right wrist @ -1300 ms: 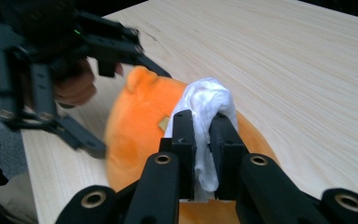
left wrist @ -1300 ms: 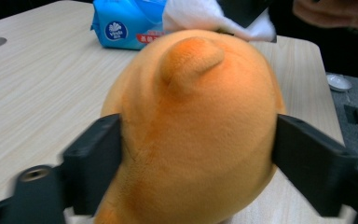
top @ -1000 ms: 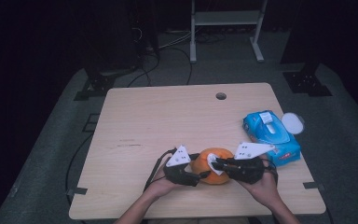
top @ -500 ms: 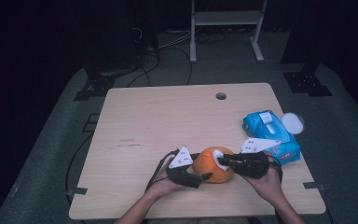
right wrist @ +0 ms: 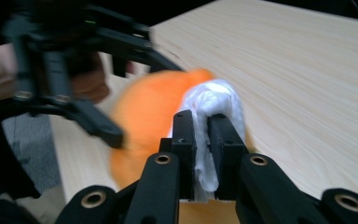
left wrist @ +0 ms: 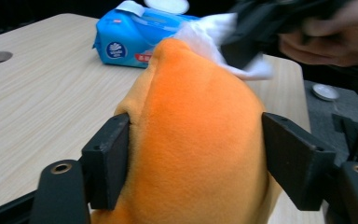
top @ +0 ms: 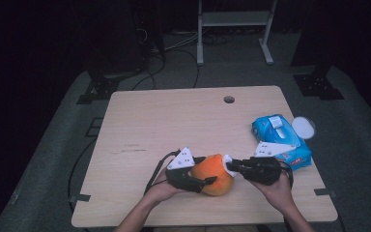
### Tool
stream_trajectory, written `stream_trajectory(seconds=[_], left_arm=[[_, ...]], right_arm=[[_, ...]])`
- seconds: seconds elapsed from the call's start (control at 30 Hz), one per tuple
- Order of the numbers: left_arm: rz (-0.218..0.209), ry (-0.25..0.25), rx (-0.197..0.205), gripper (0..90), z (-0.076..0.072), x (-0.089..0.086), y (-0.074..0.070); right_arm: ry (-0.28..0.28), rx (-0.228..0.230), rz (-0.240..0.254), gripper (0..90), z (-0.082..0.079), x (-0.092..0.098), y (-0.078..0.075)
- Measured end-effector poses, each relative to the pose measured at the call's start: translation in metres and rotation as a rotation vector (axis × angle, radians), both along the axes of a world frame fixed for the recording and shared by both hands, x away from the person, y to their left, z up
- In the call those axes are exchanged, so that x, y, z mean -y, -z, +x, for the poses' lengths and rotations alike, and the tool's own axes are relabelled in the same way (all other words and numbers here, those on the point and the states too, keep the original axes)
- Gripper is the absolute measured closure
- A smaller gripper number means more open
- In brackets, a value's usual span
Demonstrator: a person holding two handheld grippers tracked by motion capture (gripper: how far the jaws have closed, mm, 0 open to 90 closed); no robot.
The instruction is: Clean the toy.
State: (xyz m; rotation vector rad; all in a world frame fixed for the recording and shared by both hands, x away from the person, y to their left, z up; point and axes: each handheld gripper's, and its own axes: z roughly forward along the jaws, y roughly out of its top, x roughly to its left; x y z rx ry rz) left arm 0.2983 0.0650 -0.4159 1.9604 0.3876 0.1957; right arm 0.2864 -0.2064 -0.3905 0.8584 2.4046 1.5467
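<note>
An orange plush object sits near the table's front edge, clamped between the black jaws of my left gripper. Those jaws have just been closing a little, and their pads press its two sides. In the high view the left gripper comes in from the left. My right gripper is shut on a crumpled white wipe. It holds the wipe against the upper right side of the orange object. Seen from above, the right gripper points left at the wipe.
A blue pack of wipes lies on the table to the right, just behind my right hand. A round white lid rests at its far side. A cable hole is at the back.
The left gripper has lifted the orange object slightly. The right gripper with the wipe has shifted a little higher on the orange surface.
</note>
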Motion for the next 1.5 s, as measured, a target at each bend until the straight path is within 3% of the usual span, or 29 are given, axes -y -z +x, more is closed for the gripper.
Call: stream_trajectory(seconds=[0.13,0.23,0.3,0.47,0.5,0.53,0.6,0.7,0.77,0.87,1.0,1.03,1.13,1.23,1.33,1.5], left_arm=[[0.002,0.006,-0.001,23.8,-0.001,0.000,0.001],[-0.011,0.012,0.016,16.4,0.002,-0.002,-0.001],[-0.023,-0.002,0.019,12.2,0.007,-0.007,0.001],[-0.055,-0.005,-0.038,8.3,0.014,-0.011,0.009],[-0.064,0.023,-0.094,8.5,0.016,-0.010,0.013],[-0.056,0.059,-0.119,9.5,0.015,-0.010,0.014],[-0.033,0.112,-0.108,8.9,0.011,-0.008,0.014],[-0.038,0.105,-0.100,8.8,0.012,-0.009,0.013],[-0.015,0.084,-0.103,8.6,0.015,-0.011,0.016],[-0.010,0.080,-0.157,5.4,0.019,-0.010,0.028],[-0.017,0.063,-0.145,23.7,0.018,-0.012,0.020],[-0.040,0.060,-0.112,25.1,0.016,-0.015,0.010],[-0.036,0.051,-0.072,25.2,0.015,-0.021,0.001],[0.030,0.021,-0.069,25.5,0.016,-0.020,0.007],[0.009,0.013,-0.090,25.5,0.018,-0.021,0.010],[0.008,-0.001,-0.082,24.8,0.017,-0.014,0.011]], right_arm=[[-0.028,0.045,-0.032,81.0,-0.005,-0.007,-0.004],[-0.005,0.036,-0.060,81.1,-0.001,-0.002,0.001],[0.000,0.006,-0.043,81.0,0.001,0.002,0.005],[0.003,-0.003,-0.047,81.0,0.004,0.005,0.009],[0.003,-0.010,-0.044,81.0,0.004,0.005,0.009],[0.005,-0.011,-0.042,81.0,0.005,0.006,0.010],[0.011,-0.017,-0.040,80.9,0.006,0.007,0.011],[0.021,-0.041,-0.027,80.9,0.009,0.013,0.014],[0.023,-0.045,-0.027,80.9,0.009,0.014,0.015],[0.021,-0.049,-0.025,80.9,0.010,0.014,0.015],[0.032,-0.039,-0.007,80.9,0.007,0.014,0.012],[0.033,-0.026,0.009,80.9,0.005,0.014,0.009],[0.023,-0.013,0.038,81.0,0.003,0.012,0.004],[0.012,-0.022,0.027,81.1,0.005,0.006,0.008],[-0.007,0.017,-0.023,81.1,-0.002,-0.006,0.007],[-0.070,0.046,-0.009,81.1,-0.010,-0.018,0.001]])
